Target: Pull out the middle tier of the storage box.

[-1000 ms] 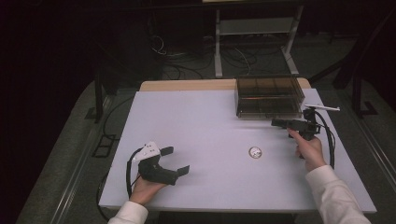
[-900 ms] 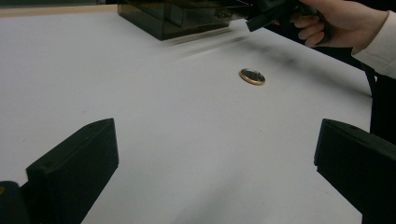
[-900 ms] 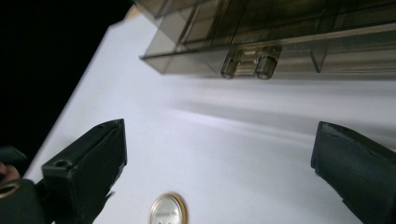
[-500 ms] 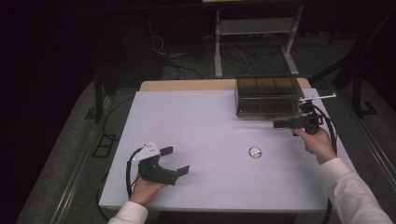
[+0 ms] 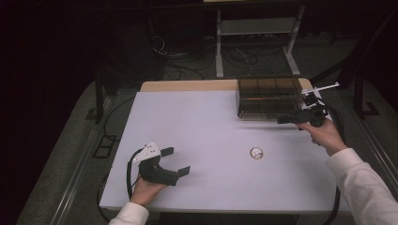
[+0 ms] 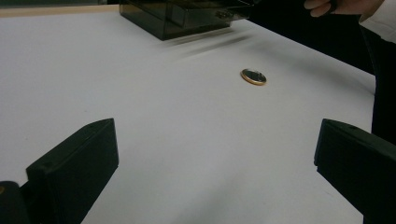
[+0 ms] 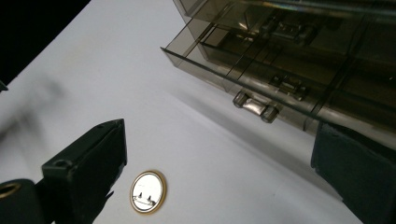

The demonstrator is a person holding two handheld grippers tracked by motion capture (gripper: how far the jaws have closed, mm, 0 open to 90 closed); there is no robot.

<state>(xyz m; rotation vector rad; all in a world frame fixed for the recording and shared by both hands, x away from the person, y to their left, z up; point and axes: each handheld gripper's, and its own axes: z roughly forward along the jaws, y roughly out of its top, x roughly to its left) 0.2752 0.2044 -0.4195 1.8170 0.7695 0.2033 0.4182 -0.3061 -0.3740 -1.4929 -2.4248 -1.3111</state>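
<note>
A small round gold-rimmed disc (image 5: 256, 153) lies flat on the white table (image 5: 202, 126); it is also in the left gripper view (image 6: 253, 76) and the right gripper view (image 7: 147, 191). A smoky see-through drawer box (image 5: 268, 96) stands at the back right. One drawer sticks out a little, its handle (image 7: 255, 106) facing my right gripper. My right gripper (image 5: 284, 120) hovers open just in front of the box (image 7: 299, 56), with nothing between its jaws (image 7: 219, 172). My left gripper (image 5: 178, 161) rests open and empty near the front left, pointing toward the disc (image 6: 215, 158).
The box (image 6: 187, 14) stands near the table's back edge, with a strip of wooden top (image 5: 187, 85) behind. Cables and a metal frame (image 5: 253, 28) sit on the dark floor beyond. The other hand (image 6: 336, 5) shows far off in the left gripper view.
My right gripper has moved away from the disc, back and up toward the front of the drawer box. The left gripper has stayed put.
</note>
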